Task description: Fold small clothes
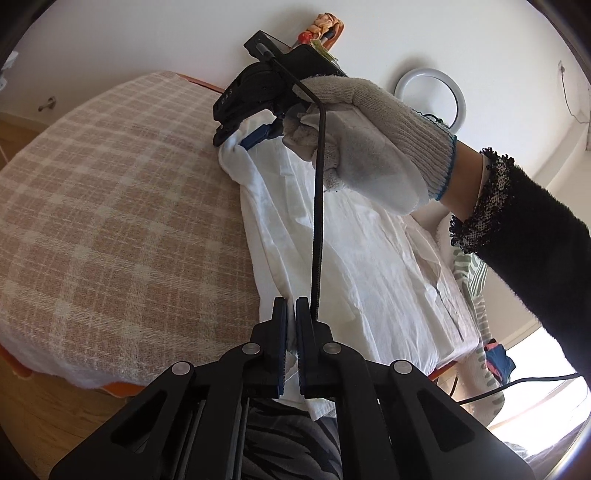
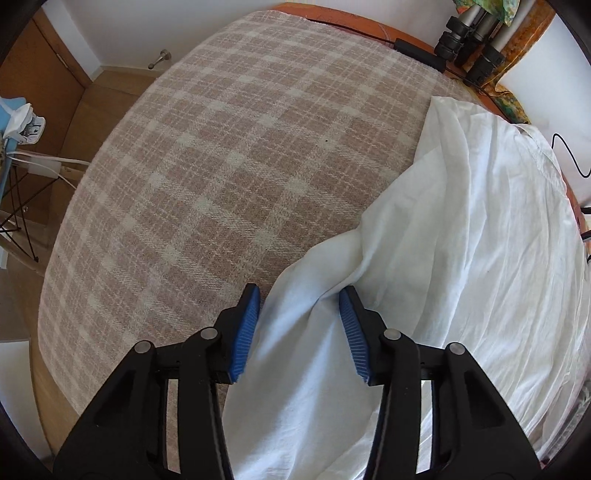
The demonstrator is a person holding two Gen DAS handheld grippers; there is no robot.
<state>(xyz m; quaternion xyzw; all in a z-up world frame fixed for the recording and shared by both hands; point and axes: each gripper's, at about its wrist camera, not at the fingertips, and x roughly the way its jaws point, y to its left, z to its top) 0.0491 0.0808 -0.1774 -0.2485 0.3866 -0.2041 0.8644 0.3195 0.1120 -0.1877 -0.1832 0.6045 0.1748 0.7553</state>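
Observation:
A white garment [image 1: 369, 251] lies spread along the right side of a table under a pink-and-white plaid blanket [image 1: 122, 221]. My left gripper [image 1: 291, 317] is low at the near edge, its jaws closed on the garment's near hem. At the far end a gloved hand [image 1: 369, 140] holds my right gripper [image 1: 255, 136], pointing down onto the cloth. In the right wrist view the right gripper [image 2: 299, 325] straddles a raised fold of the garment [image 2: 461, 240]. Its blue pads [image 2: 245, 328] stand apart, with the cloth between them.
A black cable [image 1: 318, 221] runs from the right gripper down past the left fingers. Striped green-and-white cloth [image 1: 476, 280] hangs off the table's right side. Tripod legs [image 2: 472, 44] and a black box stand at the far orange table edge [image 2: 369, 22]. A chair [image 2: 18, 166] stands left.

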